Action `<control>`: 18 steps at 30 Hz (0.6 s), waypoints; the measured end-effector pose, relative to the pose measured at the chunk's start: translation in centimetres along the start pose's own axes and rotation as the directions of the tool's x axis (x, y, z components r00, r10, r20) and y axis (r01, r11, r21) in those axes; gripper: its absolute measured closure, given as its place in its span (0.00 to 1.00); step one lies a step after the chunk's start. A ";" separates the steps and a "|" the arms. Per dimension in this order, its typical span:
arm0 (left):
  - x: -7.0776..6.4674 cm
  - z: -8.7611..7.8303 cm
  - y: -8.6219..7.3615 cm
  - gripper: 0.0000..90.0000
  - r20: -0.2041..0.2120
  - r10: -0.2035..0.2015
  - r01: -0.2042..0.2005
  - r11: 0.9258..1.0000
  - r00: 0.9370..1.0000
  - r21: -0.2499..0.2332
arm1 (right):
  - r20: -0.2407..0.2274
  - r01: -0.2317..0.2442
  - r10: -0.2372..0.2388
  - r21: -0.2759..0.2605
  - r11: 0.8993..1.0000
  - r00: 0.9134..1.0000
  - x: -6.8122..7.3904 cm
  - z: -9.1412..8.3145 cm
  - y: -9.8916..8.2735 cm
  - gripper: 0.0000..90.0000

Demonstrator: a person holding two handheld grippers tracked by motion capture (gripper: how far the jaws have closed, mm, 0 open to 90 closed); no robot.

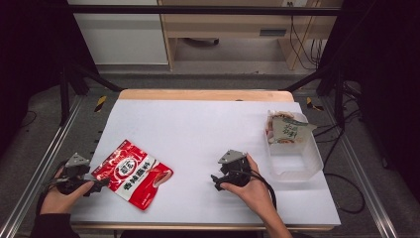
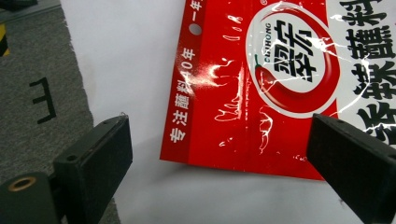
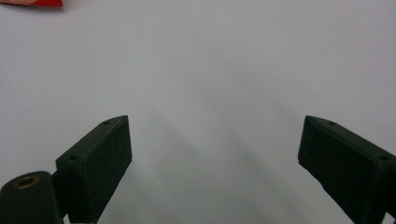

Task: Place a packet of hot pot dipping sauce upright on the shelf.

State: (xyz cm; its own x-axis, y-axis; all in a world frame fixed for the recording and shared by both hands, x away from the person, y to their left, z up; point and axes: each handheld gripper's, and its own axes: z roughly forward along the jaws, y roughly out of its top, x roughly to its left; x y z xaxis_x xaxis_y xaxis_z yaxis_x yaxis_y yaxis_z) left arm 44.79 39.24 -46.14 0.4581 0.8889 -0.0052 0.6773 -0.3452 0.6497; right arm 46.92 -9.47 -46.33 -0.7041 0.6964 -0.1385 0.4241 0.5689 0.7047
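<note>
We see a red sauce packet [image 1: 132, 173] lying flat on the white table [image 1: 208, 134], at its front left part, turned at a slant so that one corner points toward the table's near edge. The packet is glossy red with white Chinese lettering, a round white emblem with a red chilli curl and a small punched hole near one short edge; in the left gripper view the same red sauce packet [image 2: 261, 88] takes up the upper right, its short edge running just ahead of the jaws.

The left hand-held gripper [image 1: 96, 184] sits just beside the packet's left end, low over the table near its left front corner. Its jaws stand wide apart, and in the left gripper view [image 2: 219, 163] the packet's edge lies between and just beyond them; we cannot tell whether the right jaw touches the packet, and nothing is clamped. The person's left hand [image 1: 57, 196] holds it from below.

The right hand-held gripper [image 1: 216, 181] is well apart from the packet, over the bare middle front of the table, held by the right hand [image 1: 252, 188]. In the right gripper view [image 3: 215, 158] its jaws are spread wide with plain white table between them, and a sliver of the red packet shows at the top left corner.

Farther right, near the table's right edge, stands a clear plastic container [image 1: 297, 166]. A pale green packet [image 1: 287, 130] leans in its far end.
</note>
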 end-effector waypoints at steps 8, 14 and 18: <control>0.0 0.4 -0.1 0.09 0.016 0.000 -0.001 1.000 1.000 0.028 | -0.004 0.014 -0.014 0.015 1.000 1.000 0.2 0.2 0.0 0.11; -0.4 0.5 0.1 0.10 0.040 0.018 -0.020 0.999 0.999 0.045 | -0.011 0.019 -0.019 0.013 1.000 1.000 0.2 0.3 -0.1 0.11; -0.7 0.2 0.3 0.13 0.048 0.015 -0.018 0.999 0.999 0.046 | -0.003 0.017 -0.017 0.014 1.000 1.000 0.2 0.3 0.0 0.12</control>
State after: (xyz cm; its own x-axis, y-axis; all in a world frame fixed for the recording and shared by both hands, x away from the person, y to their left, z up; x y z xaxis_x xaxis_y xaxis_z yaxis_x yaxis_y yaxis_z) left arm 44.82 38.43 -46.12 0.4957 0.8679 -0.0320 0.6951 -0.3743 0.6138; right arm 46.91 -9.22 -46.57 -0.7130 0.6855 -0.1477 0.4204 0.5865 0.6923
